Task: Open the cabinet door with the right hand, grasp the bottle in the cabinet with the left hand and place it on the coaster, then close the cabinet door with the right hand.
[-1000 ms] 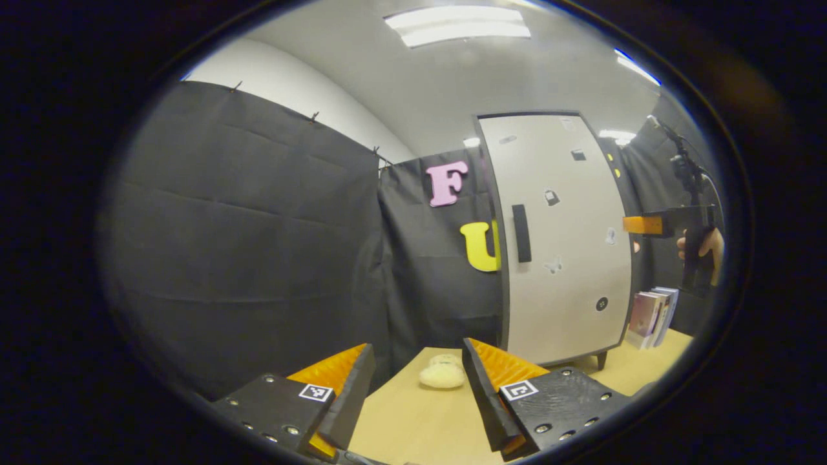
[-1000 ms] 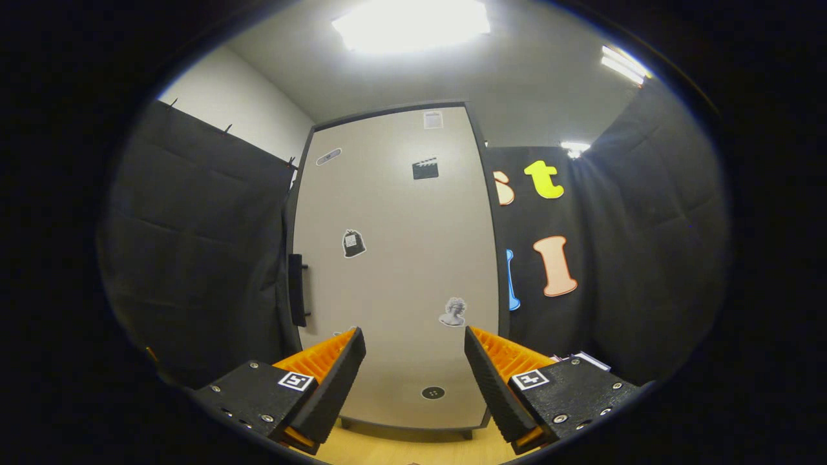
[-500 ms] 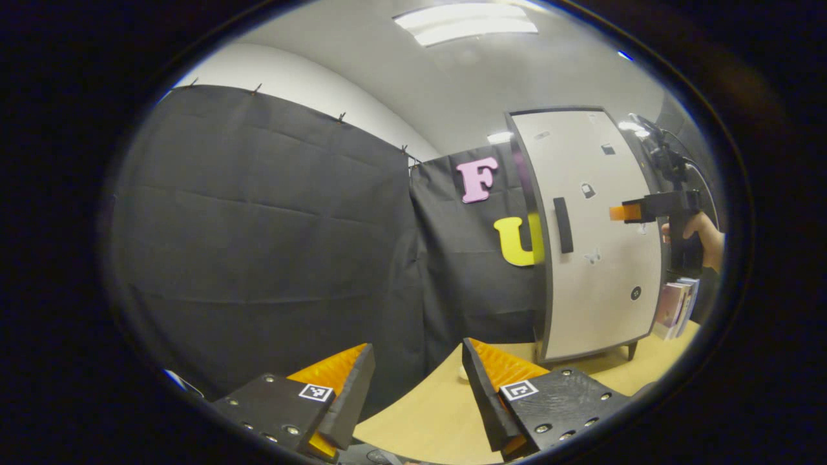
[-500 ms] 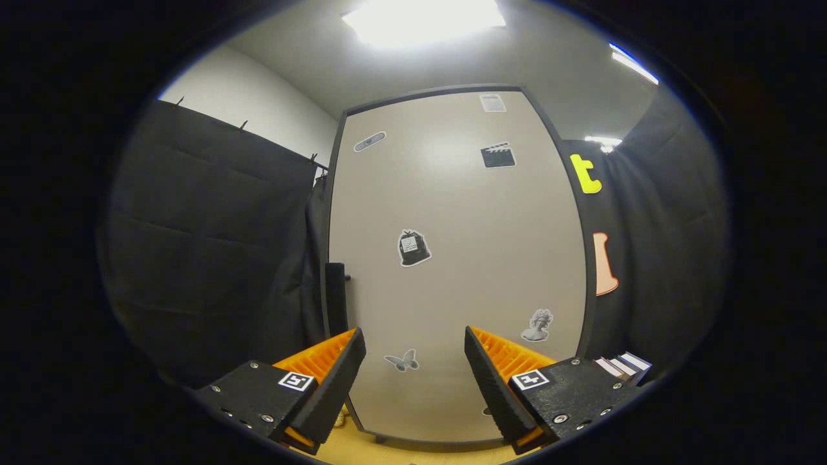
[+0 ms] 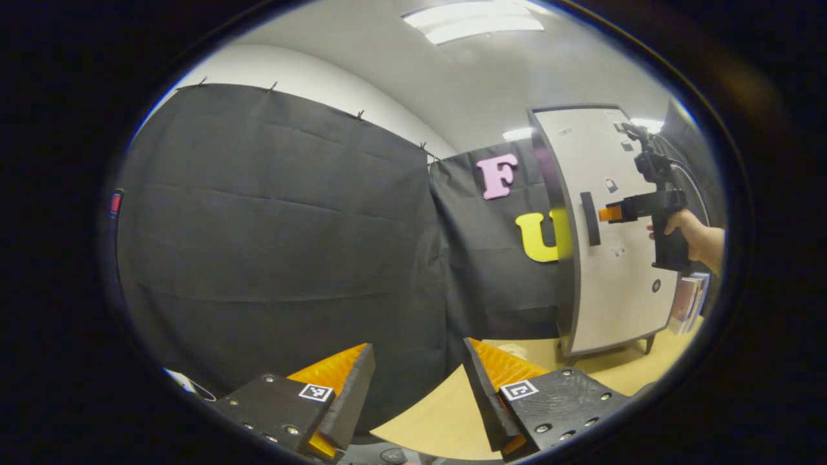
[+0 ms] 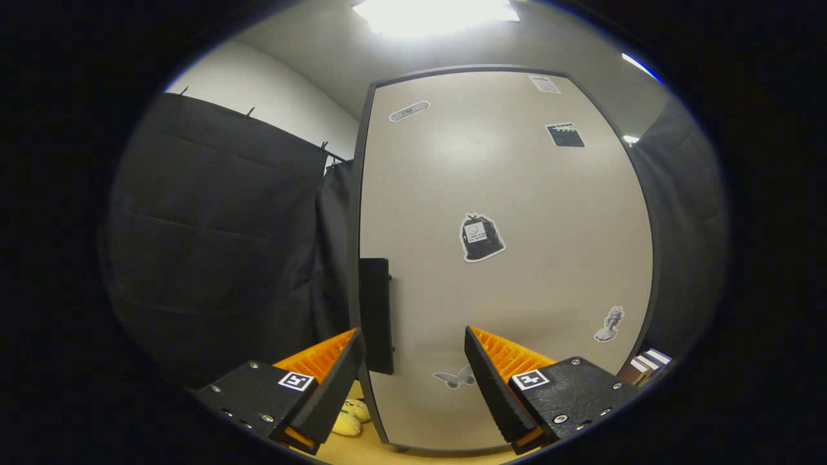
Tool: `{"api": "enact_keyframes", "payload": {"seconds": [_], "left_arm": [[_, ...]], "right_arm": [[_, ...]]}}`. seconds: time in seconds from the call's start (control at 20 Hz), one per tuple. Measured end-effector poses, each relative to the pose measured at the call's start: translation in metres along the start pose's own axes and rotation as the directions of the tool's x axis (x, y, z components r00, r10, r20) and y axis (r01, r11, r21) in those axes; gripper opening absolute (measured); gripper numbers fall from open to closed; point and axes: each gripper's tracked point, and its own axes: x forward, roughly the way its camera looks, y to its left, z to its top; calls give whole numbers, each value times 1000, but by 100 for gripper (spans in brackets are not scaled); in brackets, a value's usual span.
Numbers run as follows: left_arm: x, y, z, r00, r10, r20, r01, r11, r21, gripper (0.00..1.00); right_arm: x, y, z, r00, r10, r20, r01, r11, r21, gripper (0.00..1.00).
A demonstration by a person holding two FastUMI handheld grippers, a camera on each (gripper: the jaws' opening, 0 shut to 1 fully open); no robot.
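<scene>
The left gripper view is looking from farther back, facing the booth's black wall, with the cabinet [image 5: 614, 239] at its far right. The right gripper view is facing the cabinet door [image 6: 504, 258] from close up. Both are sharing that door and its handle [image 6: 376, 316].

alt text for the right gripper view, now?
The right gripper, jaws open, faces a closed pale cabinet door at close range, with the door's dark vertical handle just above its left finger. Small stickers dot the door; black cloth hangs to the left.
</scene>
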Motion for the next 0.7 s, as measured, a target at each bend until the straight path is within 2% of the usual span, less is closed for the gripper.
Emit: {"api": "enact_keyframes", "payload": {"seconds": [0.1, 0.15, 0.2, 0.25, 0.4, 0.5, 0.55, 0.6, 0.65, 0.7], "left_arm": [[1, 12, -6, 1000, 23, -11, -23, 1000, -8, 78], [0, 17, -9, 999, 31, -17, -31, 999, -13, 82], [-1, 21, -12, 999, 37, -22, -37, 999, -17, 78], [-2, 23, -15, 999, 41, -25, -41, 999, -19, 82], [1, 27, -20, 998, 59, -25, -59, 998, -19, 82], [2, 29, -23, 997, 65, -29, -66, 997, -36, 78], [3, 30, -25, 998, 62, -31, -63, 997, -43, 78], [3, 31, -26, 998, 62, -31, -63, 997, -43, 82], [4, 33, -29, 997, 64, -33, -65, 997, -39, 82], [4, 36, -31, 997, 64, -36, -66, 997, -36, 82]], "right_arm": [[11, 10, -1, 1000, -7, -15, 7, 1000, 5, 94], [17, 14, 0, 1000, -9, -15, 9, 1000, 5, 94], [23, 19, 1, 1000, -12, -15, 12, 1000, -1, 94], [29, 21, 1, 1000, -20, -20, 20, 1000, -12, 93], [47, 23, -8, 997, -54, -58, 52, 998, -38, 87], [55, 28, -16, 994, -58, -88, 54, 998, -41, 78], [55, 30, -14, 996, -57, -73, 54, 998, -41, 69], [57, 31, -9, 997, -66, -45, 63, 997, -47, 63], [58, 25, -10, 994, -104, -39, 102, 993, -58, 52], [57, 25, -9, 994, -109, -26, 108, 993, -44, 46]]}}
